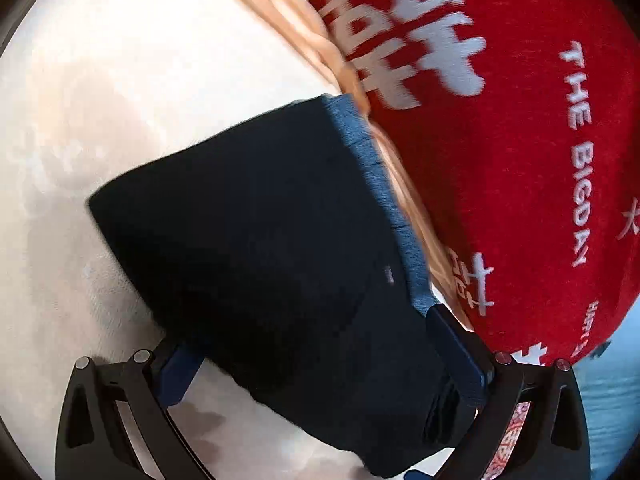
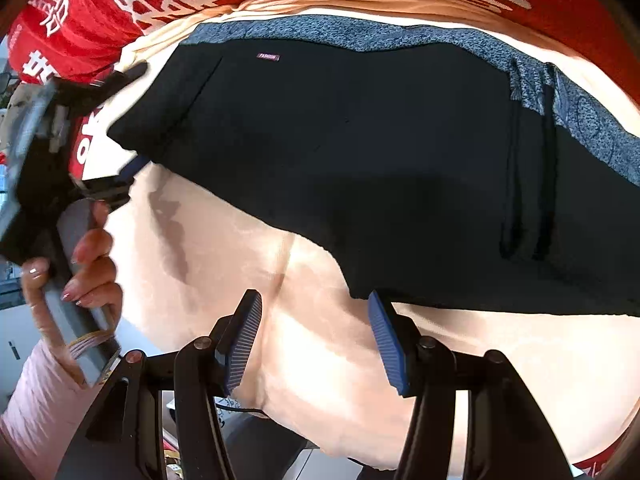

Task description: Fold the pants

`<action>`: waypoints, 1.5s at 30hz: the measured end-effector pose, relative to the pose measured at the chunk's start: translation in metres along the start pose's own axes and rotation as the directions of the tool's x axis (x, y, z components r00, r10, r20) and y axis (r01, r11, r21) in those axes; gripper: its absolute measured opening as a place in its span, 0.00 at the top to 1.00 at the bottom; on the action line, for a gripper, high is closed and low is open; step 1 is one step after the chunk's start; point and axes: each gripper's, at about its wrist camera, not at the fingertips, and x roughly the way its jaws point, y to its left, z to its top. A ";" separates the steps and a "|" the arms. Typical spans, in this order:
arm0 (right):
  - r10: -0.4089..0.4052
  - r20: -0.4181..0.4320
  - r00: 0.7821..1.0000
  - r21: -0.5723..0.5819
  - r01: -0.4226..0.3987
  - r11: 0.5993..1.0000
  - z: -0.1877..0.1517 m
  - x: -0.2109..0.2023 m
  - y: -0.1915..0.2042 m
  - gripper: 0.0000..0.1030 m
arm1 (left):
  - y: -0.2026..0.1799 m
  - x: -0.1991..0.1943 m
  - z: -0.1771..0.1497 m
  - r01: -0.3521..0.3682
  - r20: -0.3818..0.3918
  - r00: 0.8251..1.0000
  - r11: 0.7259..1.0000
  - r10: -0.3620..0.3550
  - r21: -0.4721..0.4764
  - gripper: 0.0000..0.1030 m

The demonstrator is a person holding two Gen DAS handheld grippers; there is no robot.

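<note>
The black pants with a grey-blue waistband lie folded on a cream quilt. In the left wrist view my left gripper stands wide open, with the near end of the pants lying between its blue fingers. In the right wrist view the pants spread across the middle, with a small label near the top. My right gripper is open and empty, just short of the pants' near edge. The left gripper shows there at the pants' left end, held by a hand.
A red cloth with white lettering lies beyond the pants, with a peach ruffled edge between it and the quilt. The red cloth also runs along the top of the right wrist view. The quilt's near edge drops off below.
</note>
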 end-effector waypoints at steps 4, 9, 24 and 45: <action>0.005 0.030 1.000 -0.009 -0.005 1.000 0.004 -0.007 0.001 0.42 | -0.014 0.004 0.000 -0.122 -0.001 0.993 0.991 0.122 0.060 0.18; 0.005 0.077 0.997 -0.004 -0.005 1.000 0.021 -0.024 -0.005 0.42 | -0.027 0.003 -0.006 -0.282 0.041 0.959 0.939 0.280 0.195 0.63; 0.189 0.001 0.982 -0.184 -0.186 0.965 0.156 -0.071 0.072 0.28 | -0.116 0.026 -0.115 -0.580 0.478 0.796 0.245 0.371 0.777 0.64; 0.115 -0.147 0.982 -0.243 -0.149 0.958 0.167 -0.006 0.104 0.82 | -0.147 0.007 -0.131 -0.522 0.452 0.842 0.235 0.296 0.820 0.64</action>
